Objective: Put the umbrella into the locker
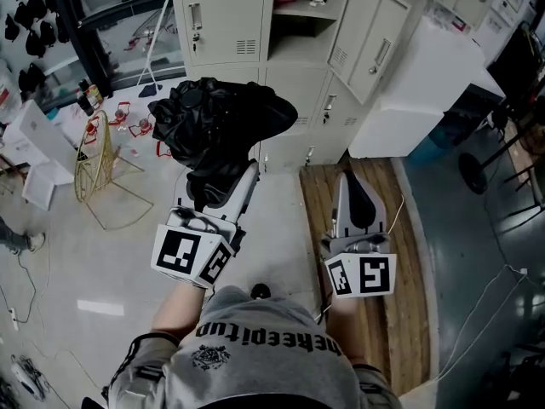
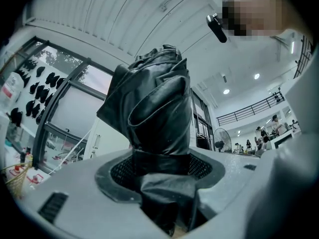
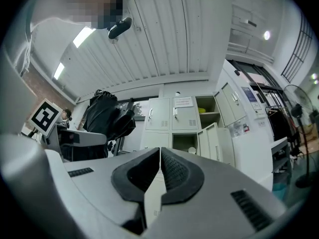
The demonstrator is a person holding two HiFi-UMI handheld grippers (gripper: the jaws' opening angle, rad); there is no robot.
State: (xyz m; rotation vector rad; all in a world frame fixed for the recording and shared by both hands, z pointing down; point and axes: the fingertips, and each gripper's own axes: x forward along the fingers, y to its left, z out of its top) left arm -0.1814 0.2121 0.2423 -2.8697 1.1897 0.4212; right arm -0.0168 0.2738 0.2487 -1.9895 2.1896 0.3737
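Between the jaws of your left gripper point(image 2: 160, 183), the umbrella point(image 2: 157, 103) is clamped at its lower, narrower part. Its dark fabric is bunched against the pads point(image 2: 122, 173) and billows out above them. I judge it light but floppy: the loose, slick folds will probably sag and slide, and there is likely a stiffer shaft inside, though none shows. The safest hold looks to be where the bundle is narrowest and firmest, which is about where you have it. A grip on cloth alone could slip.

You hold that gripper raised and tilted forward, so the umbrella's bulk is up in the air in front of the lockers, not inside one.

Your right gripper point(image 3: 159, 176) is clenched on nothing. It sits lower on your right, apart from the umbrella, and points toward the locker point(image 3: 185, 142) whose door point(image 3: 212, 141) stands open.
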